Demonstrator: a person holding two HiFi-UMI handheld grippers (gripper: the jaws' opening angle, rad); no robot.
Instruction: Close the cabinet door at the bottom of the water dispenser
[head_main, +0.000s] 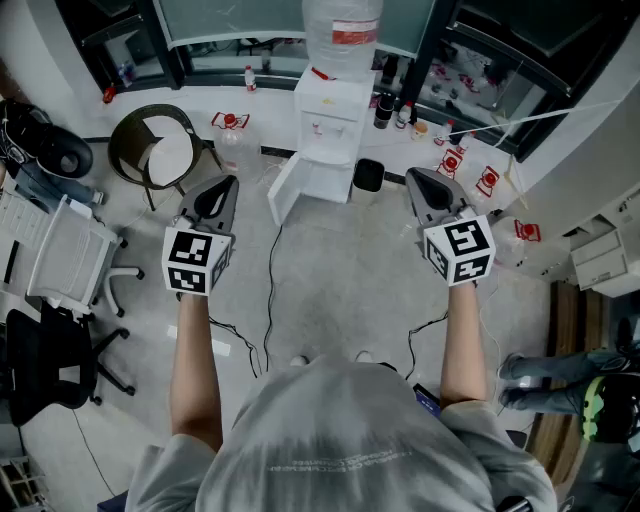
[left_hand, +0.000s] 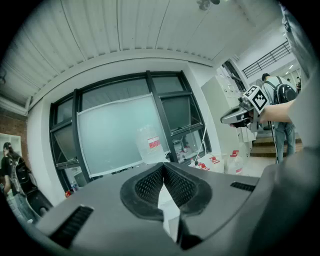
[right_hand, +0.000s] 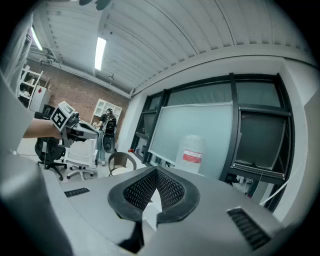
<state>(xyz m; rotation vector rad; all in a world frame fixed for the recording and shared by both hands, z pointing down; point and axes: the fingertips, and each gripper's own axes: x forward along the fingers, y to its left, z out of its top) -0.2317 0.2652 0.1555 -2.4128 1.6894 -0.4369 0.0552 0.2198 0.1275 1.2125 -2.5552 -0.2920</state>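
Note:
The white water dispenser (head_main: 335, 125) stands against the far wall with a clear bottle (head_main: 343, 35) on top. Its bottom cabinet door (head_main: 284, 188) hangs open, swung out to the left. My left gripper (head_main: 222, 186) is held above the floor, left of the door and short of it, jaws shut and empty. My right gripper (head_main: 414, 180) hovers to the right of the dispenser, also shut on nothing. In the left gripper view the pads (left_hand: 150, 182) meet at the tip below the bottle (left_hand: 150, 144). The right gripper view shows its pads (right_hand: 170, 189) together, with the bottle (right_hand: 191, 154) beyond.
A round-backed chair (head_main: 155, 150) and office chairs (head_main: 70, 250) stand at the left. A black bin (head_main: 368, 175) sits right of the dispenser, with red-labelled water jugs (head_main: 455, 165) further right. A cable (head_main: 270, 290) runs across the floor. Another person's legs (head_main: 560, 380) show at the right.

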